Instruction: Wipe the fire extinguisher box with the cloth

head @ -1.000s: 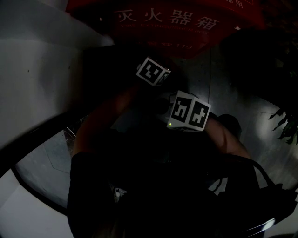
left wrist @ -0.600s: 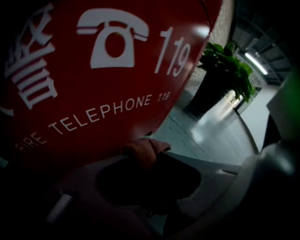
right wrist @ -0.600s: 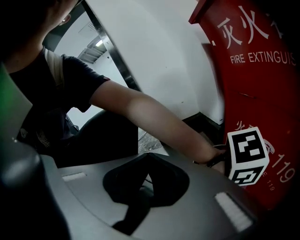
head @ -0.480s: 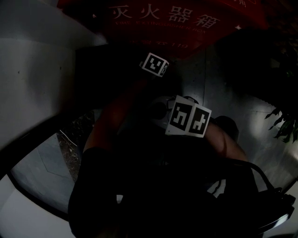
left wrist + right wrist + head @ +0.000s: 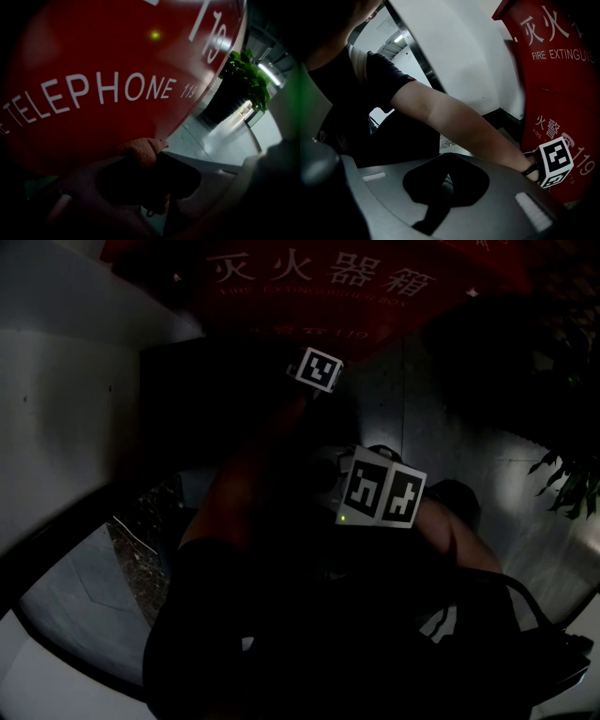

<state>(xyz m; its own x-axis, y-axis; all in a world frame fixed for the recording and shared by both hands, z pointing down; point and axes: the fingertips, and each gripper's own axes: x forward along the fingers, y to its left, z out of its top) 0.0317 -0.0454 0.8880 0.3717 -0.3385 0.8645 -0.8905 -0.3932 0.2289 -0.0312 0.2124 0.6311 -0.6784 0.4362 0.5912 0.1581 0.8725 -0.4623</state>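
The red fire extinguisher box [image 5: 319, 282] with white lettering stands at the top of the head view. It fills the left gripper view [image 5: 103, 70] and lines the right edge of the right gripper view [image 5: 562, 93]. My left gripper [image 5: 317, 369] reaches up to the box's lower front. An orange-brown cloth [image 5: 140, 150] is pinched in my left gripper [image 5: 151, 157], its bunched end close against the red panel. My right gripper [image 5: 380, 488] hangs lower and nearer to me. In its own view my right gripper [image 5: 446, 161] has its jaws together with nothing in them.
A white wall [image 5: 66, 381] runs along the left, ending at a dark frame. A potted plant [image 5: 243, 79] stands right of the box, its leaves [image 5: 572, 488] at the head view's right edge. Grey floor tiles [image 5: 441, 418] lie below. A person's bare arm [image 5: 454, 122] crosses the right gripper view.
My left gripper has risen a little toward the box's lettering, carrying the cloth. The right gripper has stayed almost in place.
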